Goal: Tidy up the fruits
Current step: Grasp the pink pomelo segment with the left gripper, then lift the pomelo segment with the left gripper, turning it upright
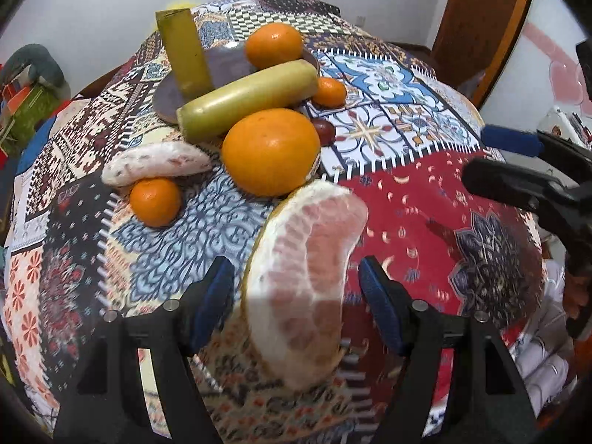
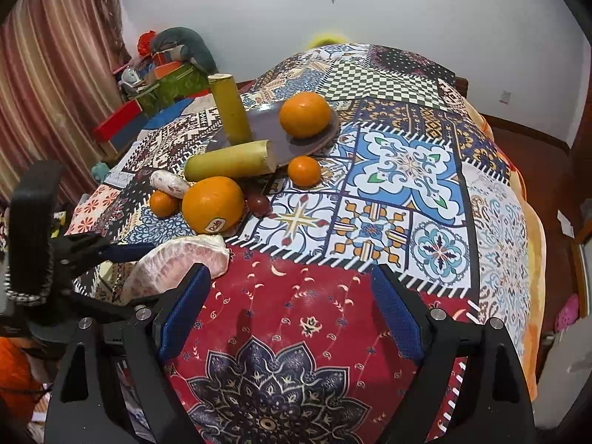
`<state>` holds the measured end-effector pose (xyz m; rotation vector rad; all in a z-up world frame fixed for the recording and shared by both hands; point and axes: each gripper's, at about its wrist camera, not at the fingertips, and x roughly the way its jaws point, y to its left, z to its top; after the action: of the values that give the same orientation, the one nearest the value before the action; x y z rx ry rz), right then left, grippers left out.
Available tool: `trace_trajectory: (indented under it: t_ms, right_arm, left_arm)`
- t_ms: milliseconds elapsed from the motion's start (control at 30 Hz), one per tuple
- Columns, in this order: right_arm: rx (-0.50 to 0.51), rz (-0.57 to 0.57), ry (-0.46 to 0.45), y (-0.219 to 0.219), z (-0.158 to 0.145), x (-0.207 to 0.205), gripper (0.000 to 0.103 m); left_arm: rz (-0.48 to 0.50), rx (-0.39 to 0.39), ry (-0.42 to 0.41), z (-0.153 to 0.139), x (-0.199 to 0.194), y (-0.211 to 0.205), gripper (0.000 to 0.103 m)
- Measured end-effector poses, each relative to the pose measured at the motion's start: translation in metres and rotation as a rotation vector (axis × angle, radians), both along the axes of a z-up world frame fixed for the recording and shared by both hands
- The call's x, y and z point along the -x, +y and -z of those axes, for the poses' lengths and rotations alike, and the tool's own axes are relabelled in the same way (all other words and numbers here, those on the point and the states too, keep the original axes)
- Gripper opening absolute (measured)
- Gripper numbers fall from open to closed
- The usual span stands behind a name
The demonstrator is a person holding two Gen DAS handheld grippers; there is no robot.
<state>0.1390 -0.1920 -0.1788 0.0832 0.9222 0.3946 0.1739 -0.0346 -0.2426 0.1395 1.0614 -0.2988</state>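
- On the patchwork tablecloth (image 2: 407, 170) just ahead of you, the fruit sits in a loose cluster toward the left side of the table.
- Your left gripper (image 1: 296, 288) is spread wide, its blue pads either side of a peeled pomelo wedge (image 1: 307, 281); the pads stand clear of the flesh, so nothing is clamped.
- From the right wrist, that same wedge (image 2: 181, 259) lies on the cloth at the edge of the red patch, with the left gripper (image 2: 122, 255) reaching in beside it.
- Your right gripper (image 2: 292, 310) is released too, fingers apart over the red patch with only cloth between them.
- Just beyond the wedge sits a large orange (image 1: 272, 151), almost touching it; the right wrist view shows a sticker on it.
- A second pomelo piece (image 1: 155, 162) lies to the left, with a small mandarin (image 1: 155, 201) touching its near side.
- A yellow-green cane segment (image 1: 248, 100) lies with one end on the rim of a grey plate (image 1: 222, 63); another segment (image 1: 183, 53) stands upright on that plate.
- A second large orange (image 1: 274, 46) rests on the plate's far side.
- Another small mandarin (image 1: 329, 91) sits on the cloth just beside the plate, and a dark red fruit (image 1: 325, 130) lies next to the near orange.
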Motion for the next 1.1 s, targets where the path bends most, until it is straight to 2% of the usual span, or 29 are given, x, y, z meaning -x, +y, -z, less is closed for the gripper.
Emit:
trace_trajectory:
  t_ms: [67, 200, 333, 533, 633, 733, 800, 967, 1100]
  right_arm:
    - [-0.002, 0.004, 0.000, -0.002, 0.000, 0.001, 0.087]
    - [-0.008, 0.009, 0.003, -0.004, 0.001, -0.001, 0.087]
    - [-0.014, 0.003, 0.006, -0.003, 0.002, -0.002, 0.087]
    - [-0.013, -0.028, 0.002, 0.009, 0.001, -0.005, 0.087]
    - [-0.019, -0.046, 0.003, 0.019, 0.002, -0.007, 0.087]
    - [-0.008, -0.070, -0.001, 0.031, 0.003, -0.011, 0.087]
    - [0.003, -0.087, -0.005, 0.040, 0.004, -0.014, 0.087]
    - [0.007, -0.117, 0.007, 0.059, 0.009, -0.025, 0.086]
    - [-0.001, -0.142, 0.027, 0.073, 0.014, -0.034, 0.086]
  left_arm:
    - [-0.011, 0.019, 0.005, 0.001, -0.004, 0.001, 0.071]
    - [-0.010, 0.056, -0.007, 0.001, -0.002, 0.004, 0.059]
    - [-0.037, 0.075, -0.014, -0.001, 0.007, 0.011, 0.052]
    - [-0.123, 0.075, -0.026, -0.006, 0.022, 0.044, 0.051]
    - [-0.196, 0.083, -0.031, -0.008, 0.026, 0.071, 0.051]
    - [-0.264, 0.059, -0.036, -0.008, 0.025, 0.094, 0.051]
    - [-0.265, 0.072, -0.028, -0.006, 0.025, 0.100, 0.051]
    - [-0.232, 0.030, -0.039, -0.001, 0.022, 0.092, 0.053]
    - [-0.228, 0.059, -0.037, 0.001, 0.017, 0.095, 0.055]
